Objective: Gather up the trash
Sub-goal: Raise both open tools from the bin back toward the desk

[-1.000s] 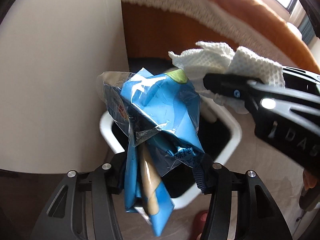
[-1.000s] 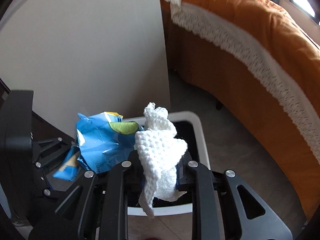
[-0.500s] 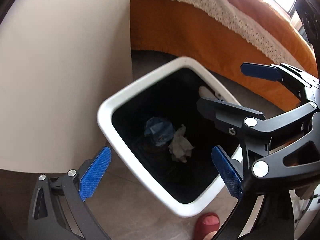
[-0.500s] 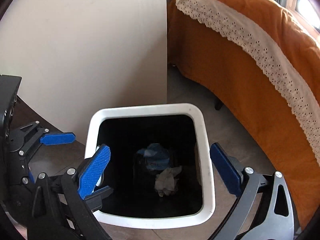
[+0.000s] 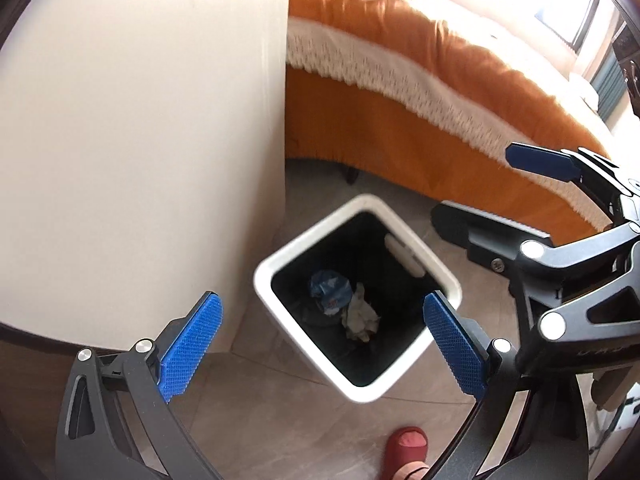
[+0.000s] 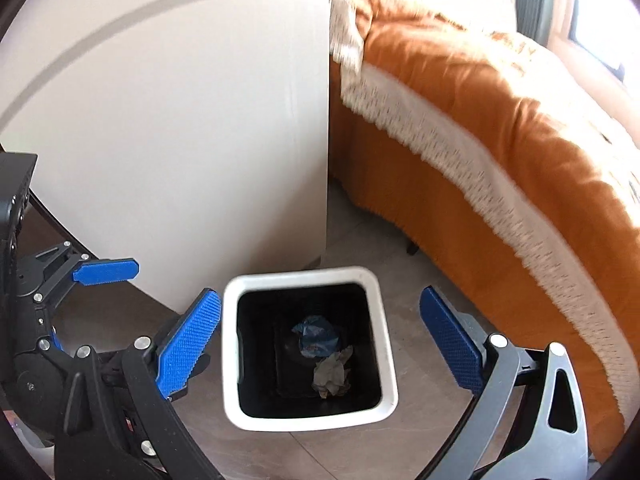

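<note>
A: Where is the trash?

B: Both pieces lie at the bottom of the white bin (image 6: 310, 416), which has a black inside. The blue wrapper (image 6: 314, 334) is crumpled near the middle, and the white paper towel (image 6: 332, 372) lies just beside it, touching its lower edge. In the left wrist view the same pair shows: the wrapper (image 5: 330, 286) to the left, the towel (image 5: 362, 318) against its right side.

A: And the left hand-held gripper?

B: The left hand-held gripper (image 5: 320, 346) is released. Its blue pads (image 5: 192, 346) stand wide apart with nothing between them, above the bin (image 5: 276, 304). It also shows at the left edge of the right wrist view (image 6: 106, 272), with one blue pad pointing toward the bin.

A: The right one?

B: The right hand-held gripper (image 6: 320, 344) is released too. Its jaws are spread wide, one pad on each side of the bin's rim in the picture, and they hold nothing. In the left wrist view it (image 5: 496, 184) reaches in from the right, above the bin.

A: What stands around the bin?

B: It sits on a tiled floor (image 6: 352, 456), close to the corner of a cream wall (image 6: 180, 120). A bed with an orange cover (image 6: 500, 128) and a white lace trim runs along the right. A red slipper (image 5: 406, 446) shows at the bottom of the left wrist view, on the floor near the bin.
</note>
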`<act>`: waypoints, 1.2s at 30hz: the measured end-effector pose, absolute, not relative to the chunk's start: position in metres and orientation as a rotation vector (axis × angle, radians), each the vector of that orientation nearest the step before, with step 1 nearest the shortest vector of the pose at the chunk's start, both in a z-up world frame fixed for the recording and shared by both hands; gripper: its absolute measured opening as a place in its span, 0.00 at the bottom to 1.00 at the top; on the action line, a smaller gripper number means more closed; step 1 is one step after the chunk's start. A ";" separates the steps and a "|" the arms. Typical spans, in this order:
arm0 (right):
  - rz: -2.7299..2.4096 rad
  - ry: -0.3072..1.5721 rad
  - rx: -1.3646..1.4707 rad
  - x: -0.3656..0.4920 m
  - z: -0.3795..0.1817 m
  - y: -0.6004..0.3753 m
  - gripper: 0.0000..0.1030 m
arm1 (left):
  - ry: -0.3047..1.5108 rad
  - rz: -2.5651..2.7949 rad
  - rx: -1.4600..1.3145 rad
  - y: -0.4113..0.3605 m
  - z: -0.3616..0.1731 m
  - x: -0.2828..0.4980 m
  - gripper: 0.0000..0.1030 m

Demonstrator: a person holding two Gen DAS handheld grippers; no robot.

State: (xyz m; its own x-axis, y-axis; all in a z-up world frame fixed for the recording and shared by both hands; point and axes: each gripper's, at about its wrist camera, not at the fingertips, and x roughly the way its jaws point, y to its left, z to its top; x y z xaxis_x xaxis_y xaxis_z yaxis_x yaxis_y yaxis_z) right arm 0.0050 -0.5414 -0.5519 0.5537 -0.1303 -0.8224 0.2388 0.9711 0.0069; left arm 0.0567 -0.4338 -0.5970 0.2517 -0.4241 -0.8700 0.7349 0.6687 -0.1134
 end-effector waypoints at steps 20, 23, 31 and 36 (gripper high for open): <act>-0.177 0.679 0.105 -0.020 -0.244 -0.473 0.97 | 0.839 -0.692 0.185 -0.331 -0.282 0.041 0.96; -0.155 0.633 0.095 -0.013 -0.210 -0.455 0.97 | 0.807 -0.667 0.161 -0.307 -0.248 0.046 0.96; -0.071 0.532 0.042 0.014 -0.143 -0.396 0.97 | 0.706 -0.550 0.136 -0.228 -0.172 0.067 0.96; 0.001 0.512 0.019 0.037 -0.119 -0.350 0.97 | 0.662 -0.465 0.125 -0.179 -0.147 0.081 0.96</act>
